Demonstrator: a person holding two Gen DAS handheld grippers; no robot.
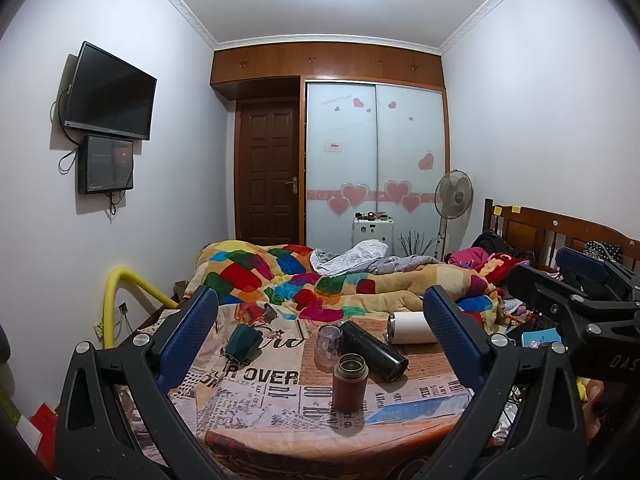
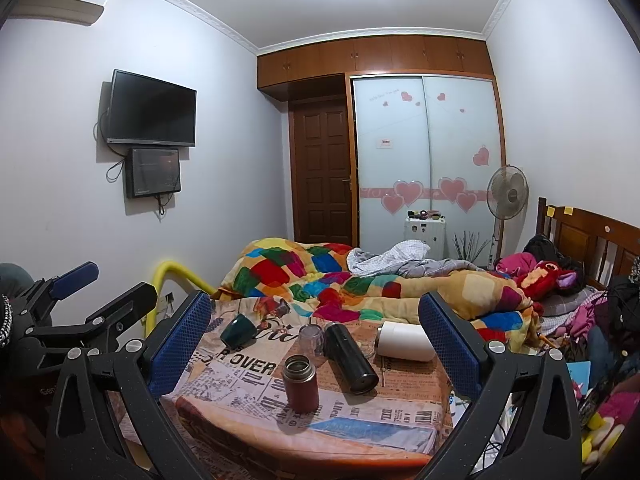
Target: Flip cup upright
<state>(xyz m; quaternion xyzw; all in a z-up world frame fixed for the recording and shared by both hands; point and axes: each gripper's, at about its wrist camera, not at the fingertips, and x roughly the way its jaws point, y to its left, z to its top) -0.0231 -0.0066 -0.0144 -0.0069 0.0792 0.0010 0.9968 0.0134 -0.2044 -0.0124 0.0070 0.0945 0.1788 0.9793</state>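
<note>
Left wrist view: both grippers, left gripper (image 1: 320, 320) and right gripper (image 2: 316, 320), hang wide open, empty. Black flask (image 1: 374, 350) lies toppled mid-table behind the upright brown one (image 1: 350, 382), long axis running away-left, mouth toward us. Right looks marginally nearer.

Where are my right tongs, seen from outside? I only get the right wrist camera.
Observer: The left wrist view shows the right tongs open, hanging to the right of the lying white cup.
Operator: What's under them?
Observer: A blue packet with a round mark on it.
Operator: Is anything down by the left wall?
Observer: Yes, something red sits low there, too blurry to name.
</note>
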